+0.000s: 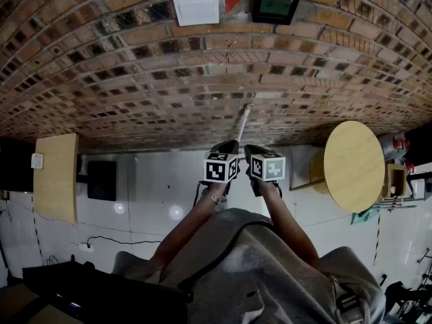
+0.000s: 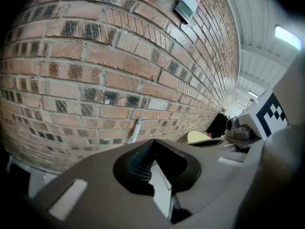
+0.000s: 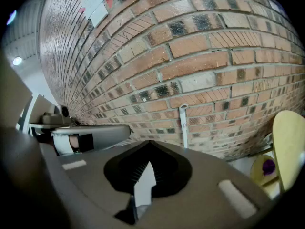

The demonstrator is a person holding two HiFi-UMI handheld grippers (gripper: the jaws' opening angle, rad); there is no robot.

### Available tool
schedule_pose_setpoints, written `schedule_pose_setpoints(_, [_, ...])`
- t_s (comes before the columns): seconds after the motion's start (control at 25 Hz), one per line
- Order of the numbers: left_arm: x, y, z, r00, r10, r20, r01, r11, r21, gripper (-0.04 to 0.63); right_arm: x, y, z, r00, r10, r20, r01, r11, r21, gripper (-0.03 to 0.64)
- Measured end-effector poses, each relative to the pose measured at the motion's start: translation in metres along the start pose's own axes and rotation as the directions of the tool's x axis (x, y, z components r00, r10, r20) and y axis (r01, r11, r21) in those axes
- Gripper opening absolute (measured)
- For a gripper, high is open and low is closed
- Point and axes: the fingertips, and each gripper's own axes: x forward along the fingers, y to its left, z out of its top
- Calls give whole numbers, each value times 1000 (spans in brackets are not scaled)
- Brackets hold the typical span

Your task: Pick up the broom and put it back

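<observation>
The broom's white handle (image 1: 241,121) slants up against the brick wall (image 1: 135,79), its top end resting on the bricks. My left gripper (image 1: 226,150) and right gripper (image 1: 252,155) sit side by side low on the handle, both shut on it. In the left gripper view the gripper (image 2: 155,168) has a white stretch of handle between its jaws, and the handle's tip (image 2: 136,129) shows beyond. The right gripper view shows the same: gripper (image 3: 145,175) closed on the white shaft, tip (image 3: 183,125) against the wall. The broom's head is hidden below the grippers.
A round yellow table (image 1: 353,164) stands to the right, near the wall. A wooden tabletop (image 1: 56,174) and a black box (image 1: 101,179) are on the left. High on the wall hang a white box (image 1: 196,7) and a dark screen (image 1: 273,5). The floor is white.
</observation>
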Motion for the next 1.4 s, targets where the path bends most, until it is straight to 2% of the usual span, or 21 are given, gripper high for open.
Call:
schedule_pose_setpoints(0.2, [12,27,23,1000,2,-9,-2,1000,3,5,30,-5,22,1000,-8,-6,8,1000,6,3])
schedule_pose_setpoints(0.36, [19,44,37,1000,2,-26,-2,1000,5,5,53,-44,25,995,-104,-7,104,994,13,3])
schedule_pose_setpoints(0.44, [25,48,47,1000,-6,-25,6,1000,4,5,62,-64,29,989,-148,-10,148,989,17,3])
schedule_pose_setpoints(0.68, [41,48,55,998,-27,-49,27,1000,-1,5,92,-88,43,985,-170,1,170,985,1,8])
schedule_pose_setpoints(0.76, [43,47,64,999,-29,-38,29,1000,0,5,110,-99,53,982,-187,19,187,982,-19,33])
schedule_pose_setpoints(0.88, [39,50,72,1000,-9,-17,9,1000,13,5,133,-112,55,977,-214,18,214,976,-48,60])
schedule_pose_setpoints(1.08, [32,67,67,998,54,-22,-54,999,-5,5,170,-118,52,979,-203,-20,201,976,-85,82])
schedule_pose_setpoints(1.2, [24,70,63,997,72,-26,-72,997,1,5,194,-131,52,967,-245,-64,236,964,-122,86])
schedule_pose_setpoints(1.4, [16,83,53,993,112,-49,-112,994,4,5,204,-138,47,953,-272,-135,258,960,-112,98])
